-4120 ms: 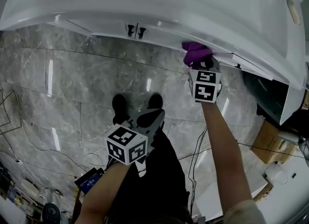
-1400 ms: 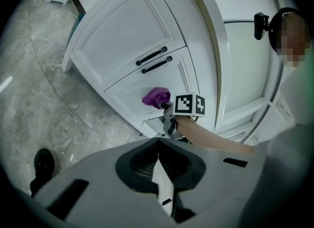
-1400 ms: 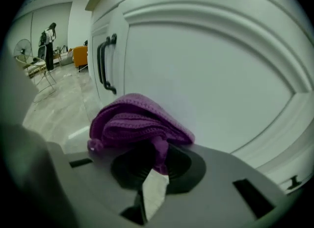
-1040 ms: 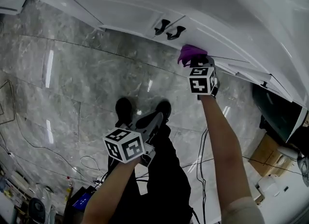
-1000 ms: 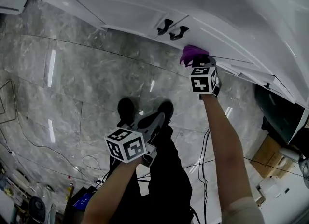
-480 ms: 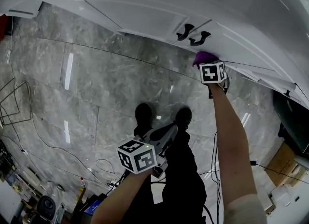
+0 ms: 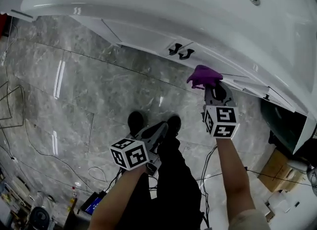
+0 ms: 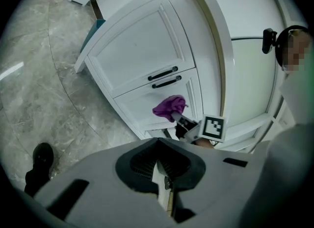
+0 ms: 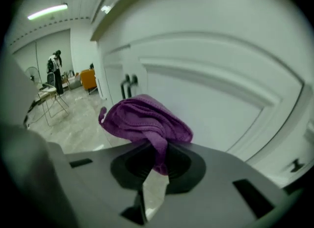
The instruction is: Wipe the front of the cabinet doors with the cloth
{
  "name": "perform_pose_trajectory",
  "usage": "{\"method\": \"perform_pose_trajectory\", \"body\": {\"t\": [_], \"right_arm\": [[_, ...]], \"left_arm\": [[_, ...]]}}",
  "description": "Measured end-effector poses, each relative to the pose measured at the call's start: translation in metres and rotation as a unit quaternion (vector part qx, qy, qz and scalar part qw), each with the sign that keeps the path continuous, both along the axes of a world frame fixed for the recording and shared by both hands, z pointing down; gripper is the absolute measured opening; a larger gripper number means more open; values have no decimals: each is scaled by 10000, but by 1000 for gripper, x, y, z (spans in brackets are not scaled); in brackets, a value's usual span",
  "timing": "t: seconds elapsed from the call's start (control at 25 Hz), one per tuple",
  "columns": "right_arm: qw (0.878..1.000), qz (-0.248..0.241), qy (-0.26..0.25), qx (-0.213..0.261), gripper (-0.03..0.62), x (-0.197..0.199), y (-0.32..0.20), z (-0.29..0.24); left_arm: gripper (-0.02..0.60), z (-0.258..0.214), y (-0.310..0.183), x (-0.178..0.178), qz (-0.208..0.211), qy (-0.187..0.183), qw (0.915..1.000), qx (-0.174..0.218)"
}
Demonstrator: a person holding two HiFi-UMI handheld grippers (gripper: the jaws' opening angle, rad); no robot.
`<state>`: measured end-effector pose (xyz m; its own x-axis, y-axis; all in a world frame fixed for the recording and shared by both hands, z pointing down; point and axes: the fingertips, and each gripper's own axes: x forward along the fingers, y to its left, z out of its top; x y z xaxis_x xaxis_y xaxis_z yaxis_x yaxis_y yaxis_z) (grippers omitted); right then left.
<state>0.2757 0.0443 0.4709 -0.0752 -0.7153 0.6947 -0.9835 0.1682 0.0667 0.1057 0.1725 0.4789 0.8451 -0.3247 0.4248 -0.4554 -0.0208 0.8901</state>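
Head view, far left: thin cables lie on the grey marble floor. Left gripper is held low, close to the person's body and above the black shoes, well apart from the cabinet. In the left gripper view its fingers are clenched together with nothing between them, and they point toward the cabinet.

White cabinet doors run across the top of the head view, strongly foreshortened. Two dark handles sit side by side where two doors meet.

The purple cloth is bunched up, to the right of the handles and near the door front. Right gripper is raised on an outstretched arm, its fingers grasping the cloth by one fold. Most of the cloth bulges out past the fingertips toward the door. In the right gripper view the cloth sits in front of a raised-panel door, with the handles to its left. Cannot tell whether the cloth touches the door or is just off it.

Far left in the right gripper view, a person stands well back in the room beside an orange seat.
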Motion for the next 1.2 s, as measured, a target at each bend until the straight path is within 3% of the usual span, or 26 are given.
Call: {"method": "perform_pose_trajectory", "body": {"t": [0.16, 0.32, 0.44, 0.8, 1.2], "right_arm": [[9953, -276, -36, 923, 44, -32, -8, -100], [9913, -268, 110, 1280, 46, -47, -39, -135], [9918, -132, 347, 1223, 44, -44, -60, -126], [9916, -357, 966, 783, 44, -55, -73, -67], [9930, -414, 1102, 79, 43, -48, -68, 2]], "left_arm": [[20, -22, -5, -2, 90, 57, 9999, 118], [20, -33, -10, -14, 72, 99, 9998, 187], [20, -33, -11, -24, 46, 89, 9997, 219], [20, -19, -7, -43, 9, 35, 9999, 165], [20, 4, 0, -44, 114, -116, 9999, 14]]}}
